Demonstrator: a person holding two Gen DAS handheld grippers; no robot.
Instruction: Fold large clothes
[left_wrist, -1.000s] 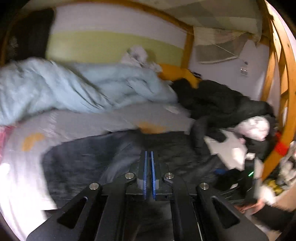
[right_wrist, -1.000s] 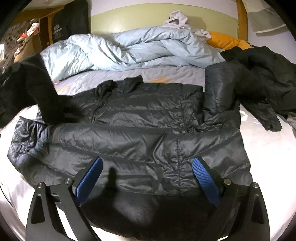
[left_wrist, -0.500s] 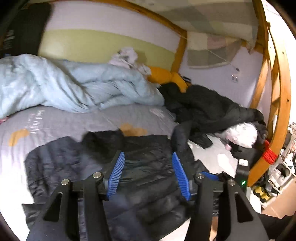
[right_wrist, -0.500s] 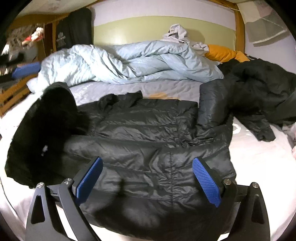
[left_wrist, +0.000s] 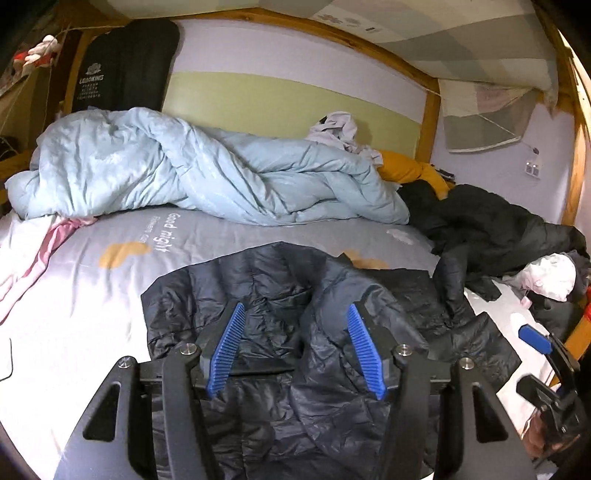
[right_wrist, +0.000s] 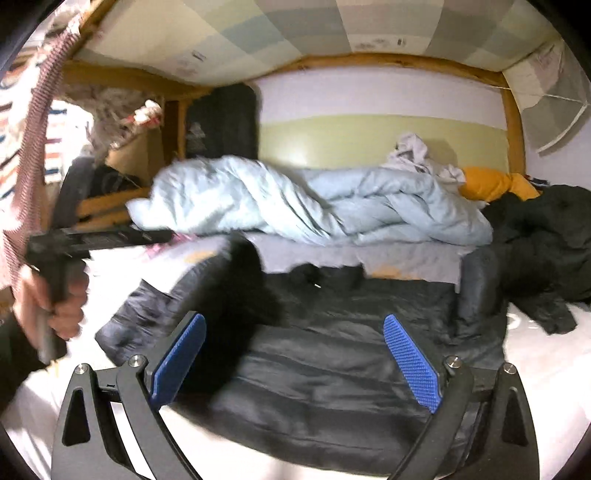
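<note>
1. Left wrist view: your left gripper (left_wrist: 295, 347) hangs over the black puffer jacket (left_wrist: 280, 295) with its blue pads (left_wrist: 226, 349) spread wide and nothing between them.
2. The jacket lies on the grey bedsheet (left_wrist: 92, 288), a sleeve folded over its body under the pads.
3. Behind it a light blue duvet (left_wrist: 207, 173) is bunched along the headboard; a second dark coat (left_wrist: 491, 229) is heaped to the right.
4. Your right gripper (left_wrist: 543, 354) shows at the right edge, one blue pad visible.
5. Right wrist view: your right gripper (right_wrist: 295, 362) is also spread wide and empty, above the jacket's (right_wrist: 351, 339) near hem.
6. Frame is motion-blurred; the folded sleeve (right_wrist: 229, 288) reads only as a dark smear.
7. Your left hand (right_wrist: 55, 299) grips its tool handle at the left edge.
</note>
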